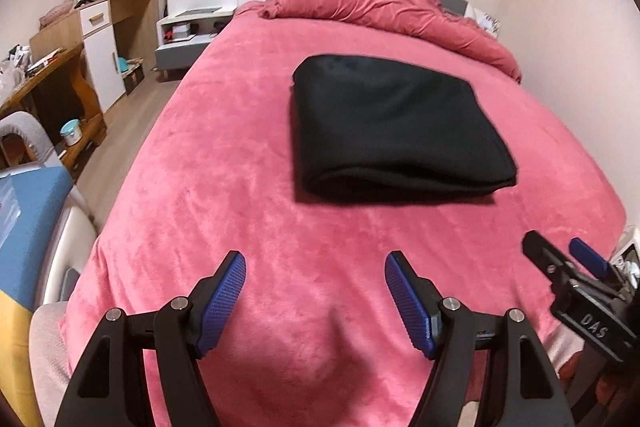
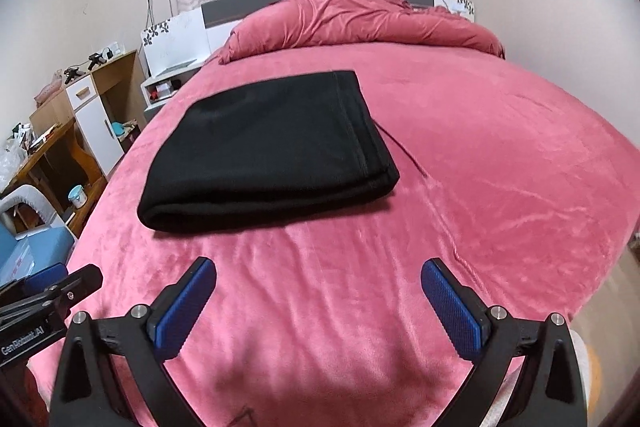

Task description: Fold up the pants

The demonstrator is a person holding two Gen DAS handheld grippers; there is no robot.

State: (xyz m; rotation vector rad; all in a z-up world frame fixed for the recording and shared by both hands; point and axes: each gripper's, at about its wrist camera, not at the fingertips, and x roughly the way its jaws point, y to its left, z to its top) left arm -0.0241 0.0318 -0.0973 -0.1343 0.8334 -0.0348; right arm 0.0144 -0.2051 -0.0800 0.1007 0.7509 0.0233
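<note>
The black pants (image 1: 396, 127) lie folded into a thick flat rectangle on the pink bed cover (image 1: 240, 155). In the right wrist view the pants (image 2: 268, 155) sit ahead and left, with a thin drawstring trailing off their right edge. My left gripper (image 1: 316, 263) is open and empty, held above the cover well short of the pants. My right gripper (image 2: 319, 269) is open and empty, also short of the pants. The right gripper shows at the right edge of the left wrist view (image 1: 560, 259). The left gripper shows at the left edge of the right wrist view (image 2: 60, 283).
A rolled pink duvet (image 1: 384, 3) lies at the head of the bed against a grey headboard (image 2: 248, 7). A wooden desk and cabinet (image 1: 92, 39) stand left of the bed. A blue-topped object (image 1: 28, 203) sits close at the near left.
</note>
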